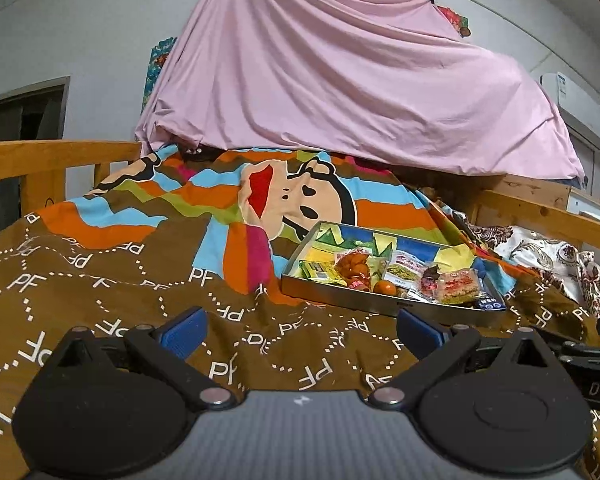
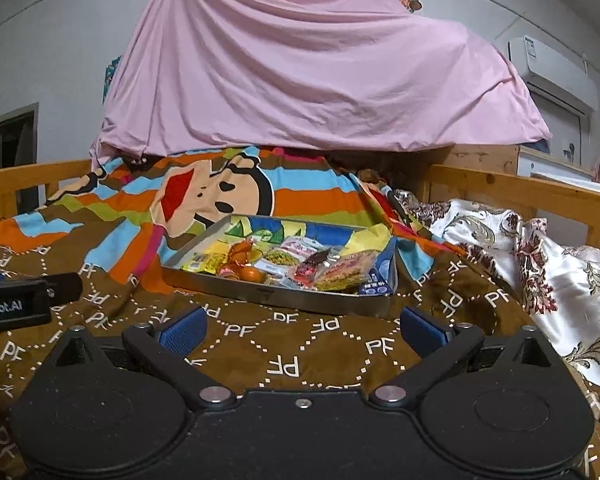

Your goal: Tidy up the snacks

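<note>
While both are hovering low over the bed's brown blanket, the left tool is standing wide open and empty, the snack tray is lying toward the bed's right edge, and the right tool is gaping empty too.

Tray: brushed metal, dull sheen, smooth wall.
Snack packets: glossy plastic film, crinkled.
Blanket: matt printed cloth, soft and creased.
Pink sheet: thin matt cloth, wrinkled.
Floral cloth: satin-like, shiny.
Bed rail: pale wood, smooth, knotted.
Right gripper: matt black plastic arms; fingers with blue ribbed pads.
Left gripper: same finish.
</note>
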`<state>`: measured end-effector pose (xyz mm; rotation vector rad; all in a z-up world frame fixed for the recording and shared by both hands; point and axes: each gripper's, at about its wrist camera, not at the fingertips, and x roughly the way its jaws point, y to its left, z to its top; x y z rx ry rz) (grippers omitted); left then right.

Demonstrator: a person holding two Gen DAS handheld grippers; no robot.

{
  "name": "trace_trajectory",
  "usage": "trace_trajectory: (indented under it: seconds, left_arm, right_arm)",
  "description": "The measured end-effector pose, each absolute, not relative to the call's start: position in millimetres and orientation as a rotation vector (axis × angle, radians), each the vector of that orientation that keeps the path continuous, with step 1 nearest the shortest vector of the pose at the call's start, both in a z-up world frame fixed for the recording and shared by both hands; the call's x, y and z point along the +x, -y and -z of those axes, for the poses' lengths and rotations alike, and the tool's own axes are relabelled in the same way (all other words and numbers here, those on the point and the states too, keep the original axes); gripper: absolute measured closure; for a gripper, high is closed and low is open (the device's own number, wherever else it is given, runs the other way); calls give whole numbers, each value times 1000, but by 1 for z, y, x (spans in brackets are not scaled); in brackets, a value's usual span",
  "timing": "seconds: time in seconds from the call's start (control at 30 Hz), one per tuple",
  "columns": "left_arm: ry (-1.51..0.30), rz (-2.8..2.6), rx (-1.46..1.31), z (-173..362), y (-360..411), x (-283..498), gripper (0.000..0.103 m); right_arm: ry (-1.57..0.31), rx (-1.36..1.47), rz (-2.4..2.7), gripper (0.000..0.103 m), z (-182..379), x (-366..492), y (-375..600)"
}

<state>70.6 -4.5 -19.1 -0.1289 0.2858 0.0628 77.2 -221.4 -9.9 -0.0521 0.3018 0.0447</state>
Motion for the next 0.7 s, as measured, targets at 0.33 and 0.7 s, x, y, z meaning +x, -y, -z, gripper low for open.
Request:
trace_trajectory:
  seconds: [0.33,0.7]
  left_arm:
    - [-294,-77,-125,27,1,73,0]
    - [-278,-79,-109,26,3,69,0]
  right_arm:
    - [-315,-78,-44,1,15,81,219]
    - [-312,-88,-43,1,16,81,218]
